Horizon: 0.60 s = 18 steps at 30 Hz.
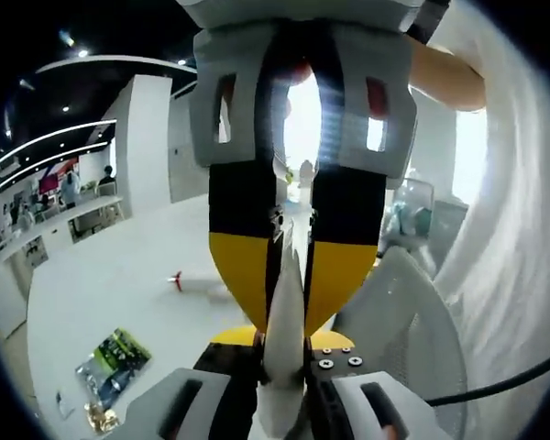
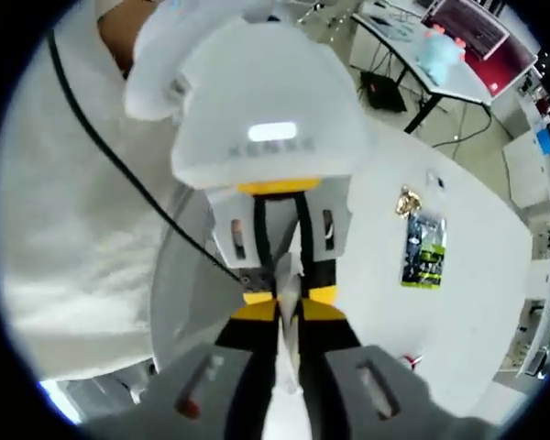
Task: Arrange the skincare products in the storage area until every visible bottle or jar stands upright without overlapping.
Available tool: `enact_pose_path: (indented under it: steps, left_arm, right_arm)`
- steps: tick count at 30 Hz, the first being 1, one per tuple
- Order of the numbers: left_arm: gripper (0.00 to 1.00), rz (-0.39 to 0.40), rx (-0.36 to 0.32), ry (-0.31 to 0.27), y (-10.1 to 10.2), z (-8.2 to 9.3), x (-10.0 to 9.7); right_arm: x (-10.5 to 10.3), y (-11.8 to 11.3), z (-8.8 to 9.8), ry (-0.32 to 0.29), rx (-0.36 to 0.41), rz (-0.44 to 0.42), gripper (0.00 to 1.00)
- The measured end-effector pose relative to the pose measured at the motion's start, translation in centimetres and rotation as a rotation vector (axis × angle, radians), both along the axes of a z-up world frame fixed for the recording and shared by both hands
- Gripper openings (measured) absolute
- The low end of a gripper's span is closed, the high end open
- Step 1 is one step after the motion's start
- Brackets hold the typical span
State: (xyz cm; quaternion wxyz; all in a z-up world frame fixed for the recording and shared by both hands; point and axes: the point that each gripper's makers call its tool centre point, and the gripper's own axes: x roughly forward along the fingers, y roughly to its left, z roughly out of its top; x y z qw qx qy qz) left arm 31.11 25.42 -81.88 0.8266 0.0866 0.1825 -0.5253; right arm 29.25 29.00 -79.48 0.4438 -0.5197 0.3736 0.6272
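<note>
We see white table (image 1: 119, 275); green packet (image 1: 113, 359) lying flat far left, small red-white item (image 1: 176, 280) beyond it. No bottle or jar standing that we can make out; we judge arranging barely begun. Left tongs (image 1: 282, 367) and right tongs (image 1: 284, 275) meet tip to tip mid-air, both clamped narrow on same thin white piece (image 1: 282, 321), held above table beside person's white sleeve (image 1: 513, 275).

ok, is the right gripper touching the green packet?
Apart. In the right gripper view the green packet lies on the table, well clear of the right gripper.
</note>
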Motion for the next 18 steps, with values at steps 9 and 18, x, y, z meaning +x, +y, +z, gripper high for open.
enact_pose_path:
  steps: [9, 18]
  left_arm:
    - [0.19, 0.066, -0.012, 0.043, 0.8, -1.6, 2.8]
    - [0.25, 0.249, 0.009, 0.072, 4.1, -3.3, 5.5]
  right_arm:
    - [2.7, 0.6, -1.4, -0.002, 0.004, 0.013, 0.05]
    - [5.4, 1.8, -2.3, -0.006, 0.026, 0.063, 0.04]
